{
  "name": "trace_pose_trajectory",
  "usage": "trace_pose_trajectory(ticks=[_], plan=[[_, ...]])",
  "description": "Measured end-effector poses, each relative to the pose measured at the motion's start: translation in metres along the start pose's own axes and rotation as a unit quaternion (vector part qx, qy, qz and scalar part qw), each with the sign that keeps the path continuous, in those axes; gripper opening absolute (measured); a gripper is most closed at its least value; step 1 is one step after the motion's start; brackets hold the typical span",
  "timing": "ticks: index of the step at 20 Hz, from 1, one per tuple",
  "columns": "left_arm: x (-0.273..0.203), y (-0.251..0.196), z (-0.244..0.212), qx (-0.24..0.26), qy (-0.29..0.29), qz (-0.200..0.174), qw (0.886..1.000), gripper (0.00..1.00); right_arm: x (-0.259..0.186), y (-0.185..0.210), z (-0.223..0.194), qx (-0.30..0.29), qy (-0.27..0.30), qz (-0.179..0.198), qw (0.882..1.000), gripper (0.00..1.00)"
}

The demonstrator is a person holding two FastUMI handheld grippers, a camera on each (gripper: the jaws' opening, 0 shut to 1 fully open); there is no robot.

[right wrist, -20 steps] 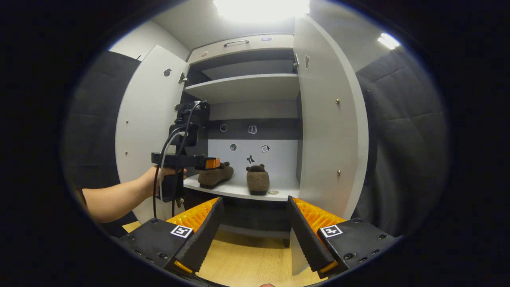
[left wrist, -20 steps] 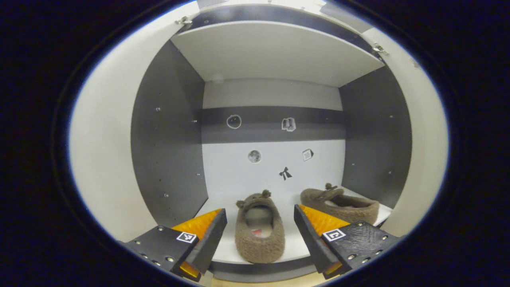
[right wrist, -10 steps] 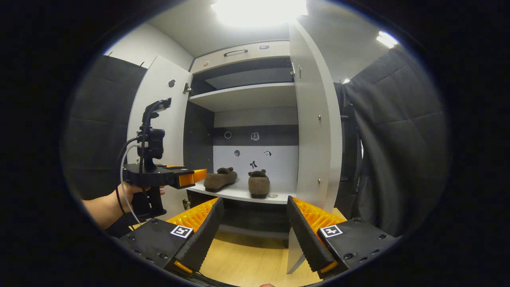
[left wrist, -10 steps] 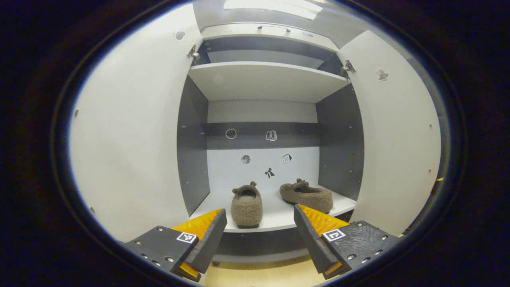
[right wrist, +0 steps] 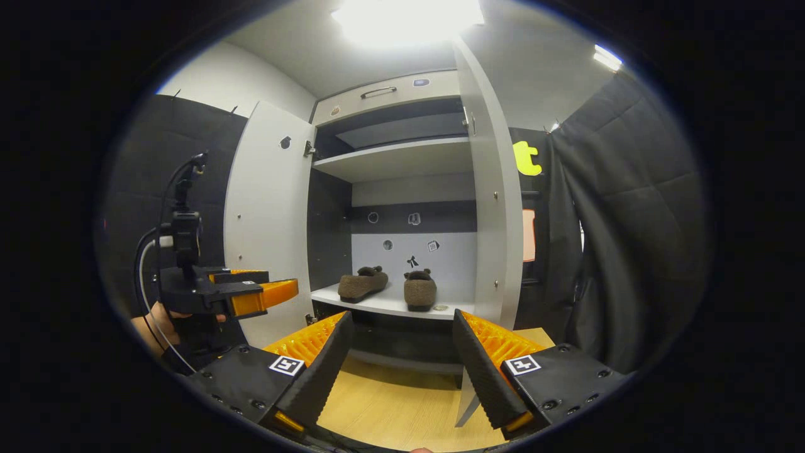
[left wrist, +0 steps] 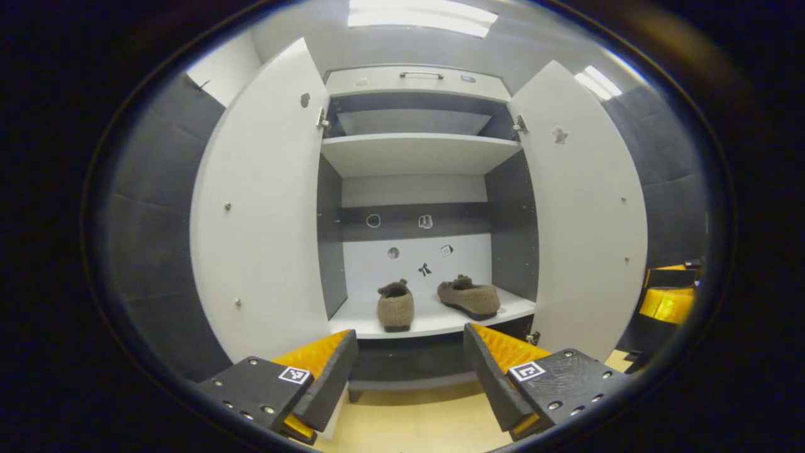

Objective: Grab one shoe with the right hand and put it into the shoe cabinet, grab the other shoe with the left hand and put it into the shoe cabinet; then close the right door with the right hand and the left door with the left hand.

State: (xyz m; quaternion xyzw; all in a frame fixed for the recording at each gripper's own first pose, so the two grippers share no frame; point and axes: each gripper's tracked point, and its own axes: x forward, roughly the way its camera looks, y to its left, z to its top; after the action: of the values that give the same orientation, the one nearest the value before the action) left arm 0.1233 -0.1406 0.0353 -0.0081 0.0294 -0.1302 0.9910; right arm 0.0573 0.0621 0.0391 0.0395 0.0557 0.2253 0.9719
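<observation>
**Both shoes shelved, doors waiting**

While both shoes are sitting on the lower shelf (left wrist: 434, 322) of the shoe cabinet (left wrist: 418, 82), the step in hand, as I judge it, is closing the right door (left wrist: 582, 214), with the left door (left wrist: 264, 214) to follow. The left gripper (left wrist: 410, 377) and the right gripper (right wrist: 399, 371) are each showing their jaws spread apart with nothing between them, and both are hanging in front of the cabinet, well clear of the shelf.

To do this well, the right gripper should be going round to the outer face of the right door and pushing near its free edge, far from the hinges, so the panel is swinging in one smooth arc. Neither shoe seems to be overhanging the shelf's front edge, though that is hard to tell at this distance.

From the left gripper view, the one shoe (left wrist: 395, 306) is pointing heel-out and the other shoe (left wrist: 469, 297) is lying slantwise beside it, apart. Both doors are showing their inner faces there.

From the right gripper view, the right door is standing nearly edge-on, and a hand (right wrist: 154, 324) is holding the left gripper off to the side, just in front of the left door.
</observation>
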Motion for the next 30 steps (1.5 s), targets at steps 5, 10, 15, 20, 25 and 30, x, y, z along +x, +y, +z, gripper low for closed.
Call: trace_pose_trajectory(ticks=[5, 10, 15, 20, 25, 30], plan=[[-0.042, 0.011, -0.005, -0.004, 0.01, 0.021, 1.0, 1.0, -0.017, -0.014, 0.006, -0.013, -0.004, -0.002, 1.0, 1.0], [-0.069, 0.031, 0.0, 0.0, 0.008, 0.034, 0.999, 1.0, -0.034, -0.066, 0.015, -0.018, -0.001, -0.067, 0.998, 1.0], [-0.082, 0.061, -0.003, 0.004, 0.015, 0.04, 0.999, 1.0, -0.041, -0.119, 0.023, -0.008, 0.002, -0.154, 0.988, 1.0], [-0.097, 0.092, -0.005, 0.0, 0.016, 0.051, 0.999, 1.0, -0.039, -0.158, 0.031, -0.045, -0.004, -0.252, 0.967, 1.0], [-0.118, 0.131, -0.002, 0.004, 0.007, 0.083, 0.997, 0.98, -0.035, -0.181, 0.051, -0.071, -0.026, -0.334, 0.94, 0.99], [-0.132, 0.163, -0.004, -0.007, 0.003, 0.112, 0.994, 0.98, -0.01, -0.197, 0.052, -0.018, -0.025, -0.352, 0.935, 1.0]])
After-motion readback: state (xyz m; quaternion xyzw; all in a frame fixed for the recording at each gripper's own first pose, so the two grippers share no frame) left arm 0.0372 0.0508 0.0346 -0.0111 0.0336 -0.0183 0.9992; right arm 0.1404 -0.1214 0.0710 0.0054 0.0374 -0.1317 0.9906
